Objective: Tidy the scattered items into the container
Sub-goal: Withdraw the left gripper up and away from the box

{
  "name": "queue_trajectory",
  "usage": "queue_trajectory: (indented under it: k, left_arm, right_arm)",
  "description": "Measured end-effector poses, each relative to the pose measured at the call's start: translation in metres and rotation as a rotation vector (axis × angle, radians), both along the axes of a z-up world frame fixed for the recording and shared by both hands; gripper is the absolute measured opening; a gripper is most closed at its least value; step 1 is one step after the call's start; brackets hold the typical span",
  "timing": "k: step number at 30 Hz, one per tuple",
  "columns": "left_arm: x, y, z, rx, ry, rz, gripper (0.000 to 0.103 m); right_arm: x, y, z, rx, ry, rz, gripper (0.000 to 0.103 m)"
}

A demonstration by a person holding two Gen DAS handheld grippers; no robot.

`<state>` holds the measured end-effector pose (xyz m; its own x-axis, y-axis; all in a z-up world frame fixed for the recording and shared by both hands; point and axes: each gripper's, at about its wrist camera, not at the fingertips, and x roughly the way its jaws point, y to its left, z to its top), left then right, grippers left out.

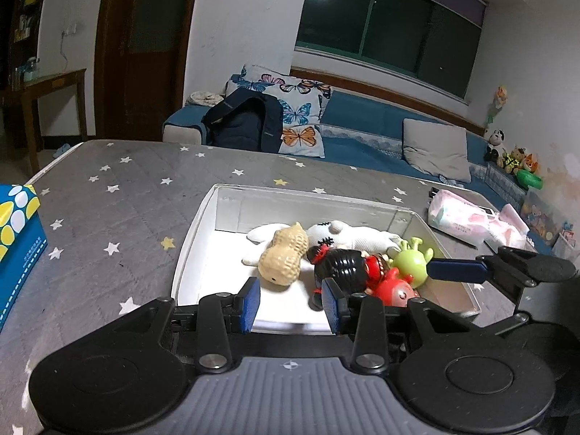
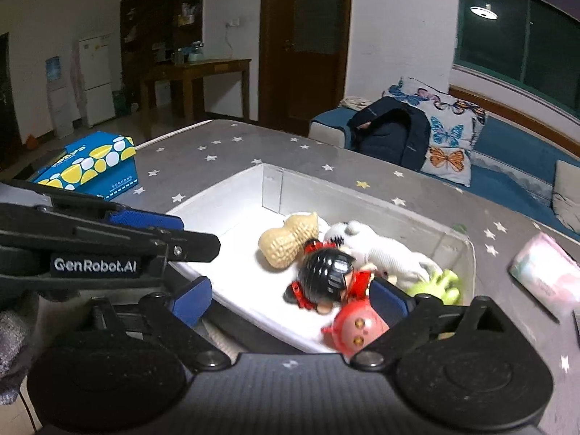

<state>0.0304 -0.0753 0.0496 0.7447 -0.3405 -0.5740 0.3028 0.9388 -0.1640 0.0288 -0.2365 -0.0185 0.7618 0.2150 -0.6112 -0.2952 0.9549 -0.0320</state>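
A white shallow box (image 1: 203,224) (image 2: 217,195) sits on the grey star-patterned table. Inside lie a tan peanut toy (image 1: 284,255) (image 2: 288,241), a white stuffed toy (image 1: 348,235) (image 2: 380,246), a black-haired doll in red (image 1: 344,264) (image 2: 326,275), a green alien toy (image 1: 411,259) (image 2: 444,284) and a red round toy (image 1: 395,291) (image 2: 353,328). My left gripper (image 1: 291,302) is open and empty over the box's near edge. My right gripper (image 2: 290,299) is open and empty over the box, above the doll and the red toy.
A blue and yellow tissue box (image 1: 18,239) (image 2: 92,165) stands on the table at the left. A pink tissue pack (image 1: 458,217) (image 2: 543,275) lies at the right. A blue sofa (image 1: 362,134) with cushions and a dark backpack (image 1: 243,121) is behind the table.
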Motion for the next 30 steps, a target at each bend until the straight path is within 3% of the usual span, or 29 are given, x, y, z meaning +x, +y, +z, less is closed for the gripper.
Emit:
queue_trajectory:
  k: [11,15,30]
  left_arm:
    - [-0.021,-0.008,-0.010,0.050,-0.002,0.002,0.040]
    - [-0.026,-0.012,-0.014,0.093,-0.008,0.011,0.039]
    - [-0.039,-0.015,-0.026,0.133,0.005,0.029,0.039]
  right_arm:
    - [-0.030,-0.005,-0.010,0.004,-0.013,-0.082,0.103]
    - [-0.038,-0.007,-0.011,0.008,-0.025,-0.105,0.103]
    - [-0.056,-0.011,-0.022,0.034,-0.017,-0.173,0.103]
